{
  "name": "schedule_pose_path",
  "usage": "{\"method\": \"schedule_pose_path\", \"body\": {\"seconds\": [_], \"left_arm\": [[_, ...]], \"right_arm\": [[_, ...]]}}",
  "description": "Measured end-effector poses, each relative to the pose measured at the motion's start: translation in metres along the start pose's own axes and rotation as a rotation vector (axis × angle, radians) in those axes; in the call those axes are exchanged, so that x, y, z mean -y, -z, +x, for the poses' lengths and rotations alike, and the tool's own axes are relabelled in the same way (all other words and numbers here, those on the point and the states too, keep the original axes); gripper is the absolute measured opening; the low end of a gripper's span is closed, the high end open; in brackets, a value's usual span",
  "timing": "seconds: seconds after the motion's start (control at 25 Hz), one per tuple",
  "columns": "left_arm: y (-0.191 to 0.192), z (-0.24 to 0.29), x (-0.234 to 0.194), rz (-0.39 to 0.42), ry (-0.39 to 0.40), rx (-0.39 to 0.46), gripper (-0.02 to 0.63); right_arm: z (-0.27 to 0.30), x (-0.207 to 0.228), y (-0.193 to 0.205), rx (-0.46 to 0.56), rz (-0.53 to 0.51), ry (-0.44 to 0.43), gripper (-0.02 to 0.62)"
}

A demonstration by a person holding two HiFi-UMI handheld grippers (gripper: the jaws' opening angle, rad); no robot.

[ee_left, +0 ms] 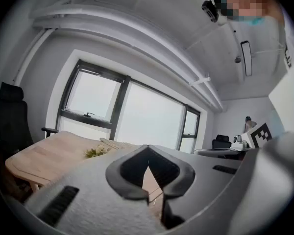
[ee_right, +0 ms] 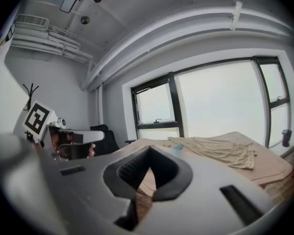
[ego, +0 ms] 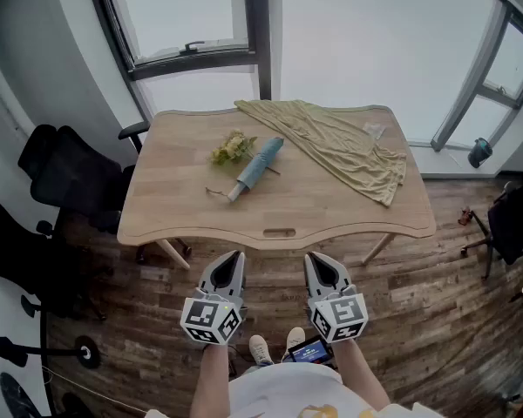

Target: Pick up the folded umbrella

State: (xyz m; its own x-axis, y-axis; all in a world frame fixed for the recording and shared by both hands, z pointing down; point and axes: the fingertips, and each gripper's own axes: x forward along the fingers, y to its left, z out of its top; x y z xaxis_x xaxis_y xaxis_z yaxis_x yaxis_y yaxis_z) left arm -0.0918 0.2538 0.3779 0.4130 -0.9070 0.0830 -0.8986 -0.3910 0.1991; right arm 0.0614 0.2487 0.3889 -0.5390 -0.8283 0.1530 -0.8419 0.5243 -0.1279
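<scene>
Left tongs (ego: 234,257), right tongs (ego: 315,259): both closed, empty, side by side, level.

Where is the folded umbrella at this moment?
Head view: the folded umbrella lies on the wooden table, left of centre, between the flower bunch and the olive cloth.

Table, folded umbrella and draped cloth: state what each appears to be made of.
The table looks like light wood in jointed strips with a matt finish; plank lines show. The folded umbrella seems to be blue-grey fabric, probably synthetic, rolled tight; its pale end looks plastic. The cloth is a thin, soft olive-yellow textile lying in loose folds.
</scene>
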Motion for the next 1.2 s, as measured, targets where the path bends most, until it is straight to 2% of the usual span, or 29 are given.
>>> {"method": "schedule_pose_path", "body": {"seconds": [0.2,0.44,0.64,0.84,0.92,1.08,1.2], "left_arm": [[0.007,0.003,0.004,-0.038,-0.031,0.001,0.008],[0.013,0.006,0.012,0.012,-0.079,-0.038,0.008],[0.013,0.008,0.026,-0.047,-0.082,-0.010,0.008],[0.010,0.020,0.026,-0.006,-0.105,-0.023,0.008],[0.008,0.029,0.028,0.001,-0.086,-0.026,0.008],[0.011,0.052,0.039,-0.011,0.014,-0.053,0.009],[0.013,0.072,0.032,-0.017,0.033,-0.043,0.008]], "right_arm": [[-0.003,0.012,-0.001,0.000,-0.018,0.005,0.009],[-0.006,0.024,-0.001,0.003,0.008,-0.035,0.009],[-0.009,0.040,-0.007,0.015,0.001,-0.050,0.009],[-0.008,0.052,-0.012,0.025,-0.002,-0.058,0.009],[-0.005,0.057,-0.015,0.030,-0.002,-0.056,0.010],[0.009,0.067,-0.017,0.034,-0.013,-0.056,0.009],[0.028,0.076,-0.015,0.022,-0.017,-0.050,0.010]]}}
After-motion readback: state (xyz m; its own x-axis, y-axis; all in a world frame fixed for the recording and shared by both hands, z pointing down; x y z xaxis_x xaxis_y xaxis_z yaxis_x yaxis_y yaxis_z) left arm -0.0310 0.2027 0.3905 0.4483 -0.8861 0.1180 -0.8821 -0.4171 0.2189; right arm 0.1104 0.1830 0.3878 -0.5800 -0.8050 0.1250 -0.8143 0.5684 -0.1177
